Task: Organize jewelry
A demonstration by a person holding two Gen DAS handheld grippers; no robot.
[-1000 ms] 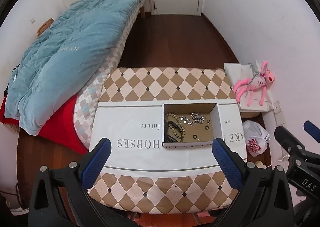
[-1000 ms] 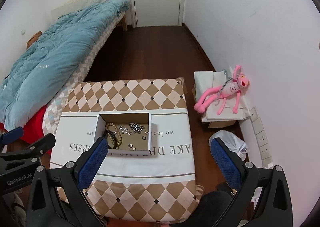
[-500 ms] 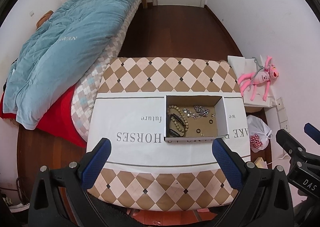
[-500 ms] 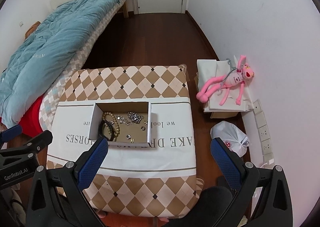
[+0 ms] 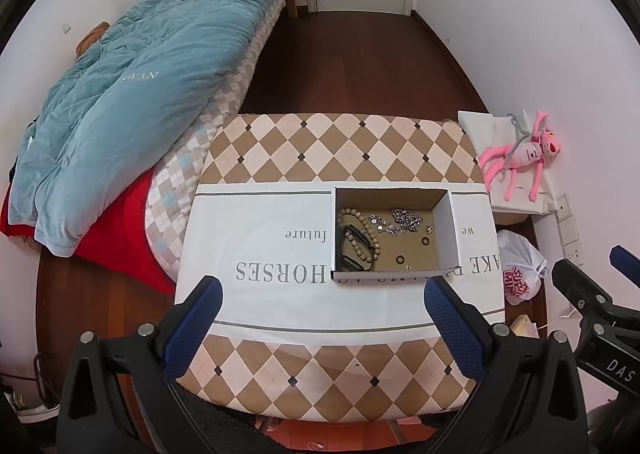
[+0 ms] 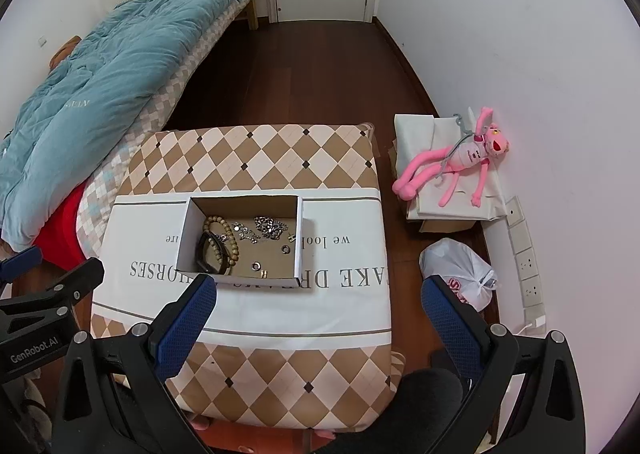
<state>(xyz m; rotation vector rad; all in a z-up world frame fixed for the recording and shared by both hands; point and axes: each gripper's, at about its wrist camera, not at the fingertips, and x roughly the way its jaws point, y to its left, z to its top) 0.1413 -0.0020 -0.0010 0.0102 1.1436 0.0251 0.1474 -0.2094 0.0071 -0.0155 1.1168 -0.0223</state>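
An open cardboard box [image 5: 394, 234] sat on the bench [image 5: 280, 294]. Inside lay a wooden bead bracelet [image 5: 360, 224] overlapped by a black band [image 5: 354, 250] at left, a silver chain [image 5: 406, 219] and small rings [image 5: 425, 241].

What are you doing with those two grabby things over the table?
A person holds a hand-held gripper in each hand above the table, left and right. Both are open and empty. A cardboard box sits on the cloth with beaded bracelets, a silver chain and small rings inside. Nothing has been picked up yet.
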